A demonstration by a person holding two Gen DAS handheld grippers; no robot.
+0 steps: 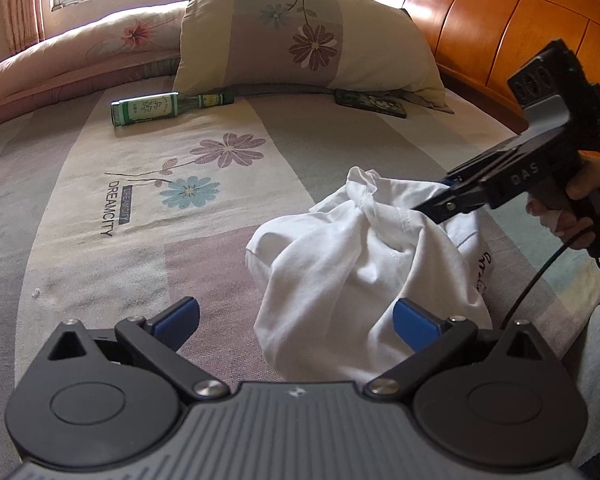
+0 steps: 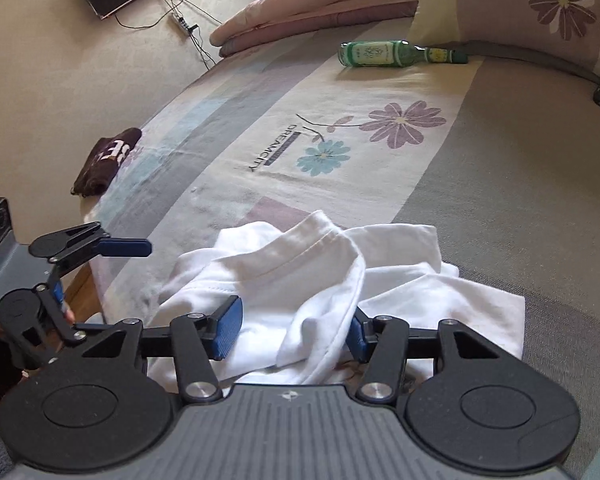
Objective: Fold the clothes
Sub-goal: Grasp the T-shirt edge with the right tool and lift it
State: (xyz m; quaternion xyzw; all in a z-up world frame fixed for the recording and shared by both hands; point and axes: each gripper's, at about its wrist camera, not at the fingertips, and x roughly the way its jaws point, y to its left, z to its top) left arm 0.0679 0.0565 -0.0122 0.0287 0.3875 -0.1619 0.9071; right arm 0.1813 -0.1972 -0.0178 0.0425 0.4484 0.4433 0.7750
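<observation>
A crumpled white T-shirt (image 1: pixel 340 264) (image 2: pixel 300 280) lies bunched on the flowered bed sheet (image 1: pixel 140 184). My left gripper (image 1: pixel 296 320) is open just in front of the heap, its right blue pad close to the cloth and nothing between the pads. It also shows at the left edge of the right wrist view as the left gripper (image 2: pixel 96 268), jaws apart. My right gripper (image 2: pixel 292 330) (image 1: pixel 428 210) reaches into the far side of the shirt. Its jaws stand open with a hemmed fold draped between them and over the right pad.
A green bottle (image 1: pixel 152 110) (image 2: pixel 376 54) lies near the pillow (image 1: pixel 300 36). A dark flat item (image 1: pixel 370 103) rests beside the wooden headboard (image 1: pixel 500 20). A folded quilt (image 2: pixel 312 4) lies at the far end. A dark maroon garment (image 2: pixel 108 158) hangs at the bed's edge.
</observation>
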